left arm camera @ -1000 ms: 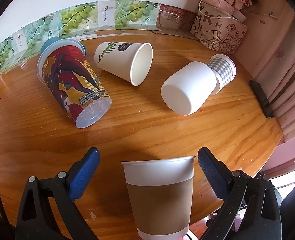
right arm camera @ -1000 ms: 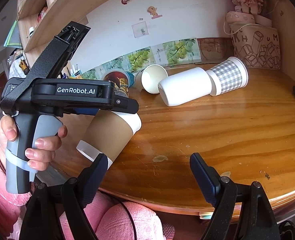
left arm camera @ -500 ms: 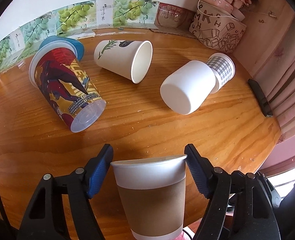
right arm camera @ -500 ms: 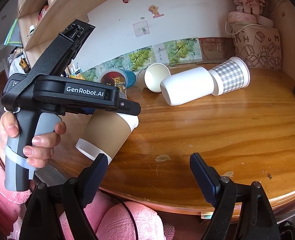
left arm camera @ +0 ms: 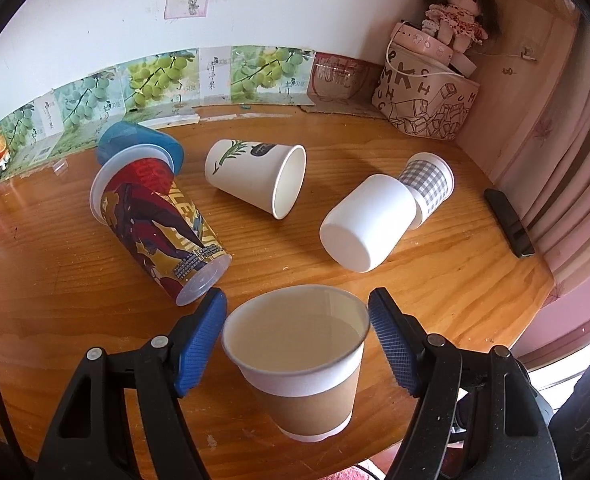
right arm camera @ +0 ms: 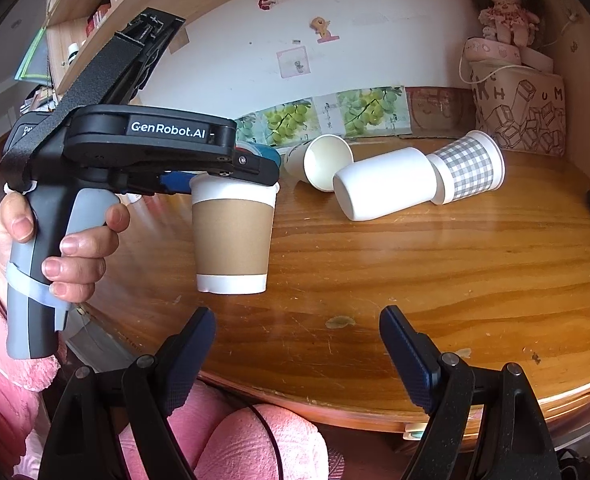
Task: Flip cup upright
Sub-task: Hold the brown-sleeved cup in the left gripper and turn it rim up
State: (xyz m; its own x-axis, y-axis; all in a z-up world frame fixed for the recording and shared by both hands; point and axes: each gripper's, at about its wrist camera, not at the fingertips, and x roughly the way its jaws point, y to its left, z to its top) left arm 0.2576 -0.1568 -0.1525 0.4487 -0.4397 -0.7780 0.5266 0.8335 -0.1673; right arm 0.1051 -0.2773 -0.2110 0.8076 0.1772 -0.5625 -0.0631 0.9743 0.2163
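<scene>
1. Brown sleeve and white rim mark the paper cup [left arm camera: 301, 364], which stands upright with its mouth up, near the front edge of the wooden table [left arm camera: 455, 280].
2. The left gripper [left arm camera: 297, 344] is closed on this cup; its blue pads [left arm camera: 199, 344] press the rim from both sides.
3. From the right wrist view, the cup's base seems slightly above the table or just touching; I cannot tell which.
4. The right gripper [right arm camera: 297, 356] is wide apart and holds nothing, near the table edge.
5. Behind, a printed plastic cup [left arm camera: 155, 224], a leaf-pattern cup [left arm camera: 255, 180] and a white cup [left arm camera: 369, 226] lie on their sides.
</scene>
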